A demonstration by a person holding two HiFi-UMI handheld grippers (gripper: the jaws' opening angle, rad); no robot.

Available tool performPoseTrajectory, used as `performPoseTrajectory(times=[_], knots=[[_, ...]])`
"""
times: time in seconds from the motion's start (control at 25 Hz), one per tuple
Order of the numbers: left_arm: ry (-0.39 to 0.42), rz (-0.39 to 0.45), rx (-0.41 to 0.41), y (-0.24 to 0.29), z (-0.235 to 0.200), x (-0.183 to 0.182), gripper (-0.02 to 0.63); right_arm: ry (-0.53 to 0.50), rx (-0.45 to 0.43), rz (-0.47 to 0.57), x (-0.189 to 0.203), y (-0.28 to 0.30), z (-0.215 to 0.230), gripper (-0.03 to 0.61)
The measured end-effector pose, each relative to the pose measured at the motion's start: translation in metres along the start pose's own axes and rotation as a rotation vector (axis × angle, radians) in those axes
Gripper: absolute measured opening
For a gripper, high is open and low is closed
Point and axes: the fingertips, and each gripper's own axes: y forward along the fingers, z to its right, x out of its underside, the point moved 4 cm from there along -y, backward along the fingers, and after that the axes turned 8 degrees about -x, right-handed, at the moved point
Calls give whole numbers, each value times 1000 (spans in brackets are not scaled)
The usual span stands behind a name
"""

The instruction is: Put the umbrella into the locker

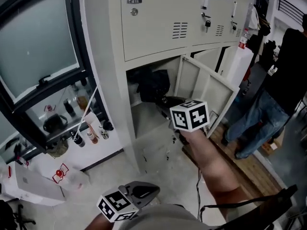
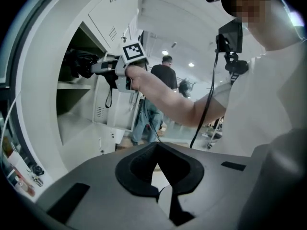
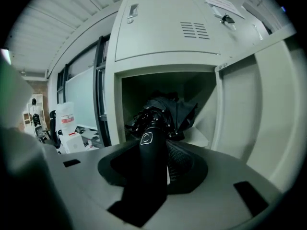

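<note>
The folded black umbrella [image 1: 153, 86] pokes into the open lower compartment of the pale grey locker [image 1: 158, 28], its canopy bunched inside. My right gripper [image 1: 169, 102], under its marker cube, is shut on the umbrella's handle [image 3: 152, 152] just outside the opening. In the right gripper view the canopy [image 3: 165, 113] fills the compartment's middle. The locker door [image 1: 204, 87] stands swung open to the right. My left gripper [image 1: 144, 191] hangs low near my body, far from the locker, shut with nothing in it [image 2: 160, 188]. From the left gripper view the right gripper [image 2: 103, 67] is at the opening.
A person in a black top and jeans [image 1: 268, 104] stands at the right beside the open door. Left of the locker is a dark-framed window [image 1: 38, 42] with bottles [image 1: 91, 128] on its ledge. A white container [image 1: 29, 183] sits on the floor at lower left.
</note>
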Motion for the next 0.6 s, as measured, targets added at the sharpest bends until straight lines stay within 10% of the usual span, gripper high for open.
performPoseTrajectory(times=[0.6], knots=[[-54,24,-125,14,-72,-20,10,-10,-51,-30,-30,134,63,156]])
